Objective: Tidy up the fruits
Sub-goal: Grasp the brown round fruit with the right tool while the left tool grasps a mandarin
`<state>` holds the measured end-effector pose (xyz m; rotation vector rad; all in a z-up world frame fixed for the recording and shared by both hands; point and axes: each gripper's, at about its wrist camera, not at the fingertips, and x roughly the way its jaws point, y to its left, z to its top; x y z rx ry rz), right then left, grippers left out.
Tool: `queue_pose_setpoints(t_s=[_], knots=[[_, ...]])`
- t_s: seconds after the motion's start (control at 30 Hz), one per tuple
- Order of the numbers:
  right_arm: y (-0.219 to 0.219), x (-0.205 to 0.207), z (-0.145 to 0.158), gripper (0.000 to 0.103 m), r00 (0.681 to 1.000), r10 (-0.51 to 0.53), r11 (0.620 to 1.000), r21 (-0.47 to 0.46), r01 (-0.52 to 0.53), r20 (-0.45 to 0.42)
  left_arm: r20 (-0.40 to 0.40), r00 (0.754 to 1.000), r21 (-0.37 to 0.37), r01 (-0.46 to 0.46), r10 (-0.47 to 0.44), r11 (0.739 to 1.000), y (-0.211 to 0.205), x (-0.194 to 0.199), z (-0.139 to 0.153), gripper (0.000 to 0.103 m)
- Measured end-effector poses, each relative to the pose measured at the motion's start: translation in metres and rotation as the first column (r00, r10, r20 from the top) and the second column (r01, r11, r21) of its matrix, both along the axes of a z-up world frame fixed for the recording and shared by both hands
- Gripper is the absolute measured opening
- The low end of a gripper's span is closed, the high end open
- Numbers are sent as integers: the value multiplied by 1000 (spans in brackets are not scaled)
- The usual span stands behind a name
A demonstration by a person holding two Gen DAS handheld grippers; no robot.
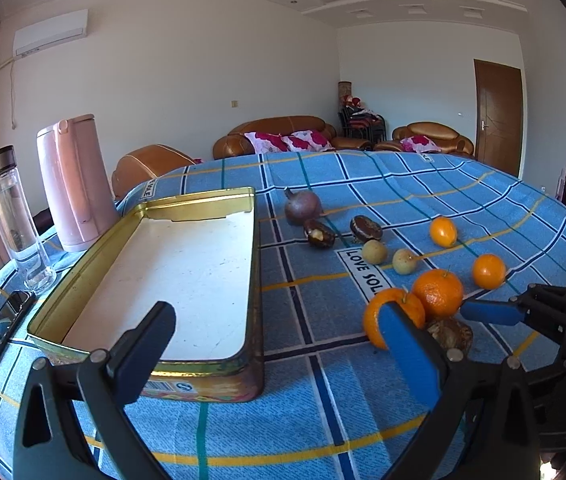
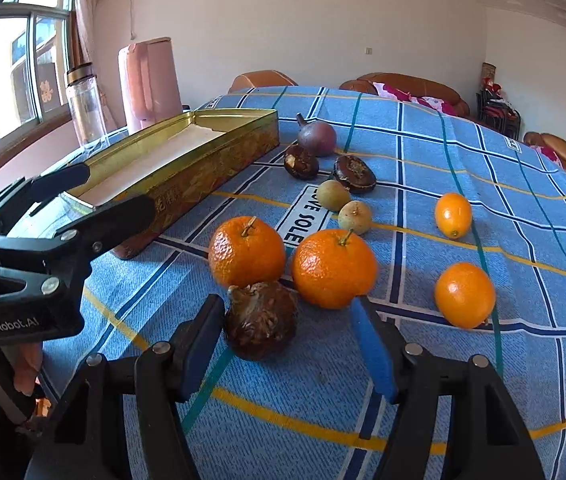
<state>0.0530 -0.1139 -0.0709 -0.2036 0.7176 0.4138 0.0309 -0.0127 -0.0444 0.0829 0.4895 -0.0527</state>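
The desk carries an empty gold tin, with a pink kettle and bottle behind it. Right gripper jaws are part open, bracketing a brown fruit without a firm grip; two mandarins crowd just beyond. Left gripper jaws stand wide, empty.
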Motion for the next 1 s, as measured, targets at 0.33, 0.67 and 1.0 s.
queue_pose_setpoints(t_s=[0.33, 0.67, 1.0], knots=[[-3, -7, 0, 43, 999, 26, 1000, 10, -26, 24, -12, 998, -7, 65, -65, 998, -11, 1, 4, 102], [-39, -14, 21, 43, 982, -107, 994, 53, 100, 153, -106, 982, 18, 160, -157, 987, -47, 24, -3, 89], [-49, -12, 18, 43, 980, -130, 990, 80, 119, 153, -209, 953, 49, 235, -220, 971, -69, 43, -18, 76]])
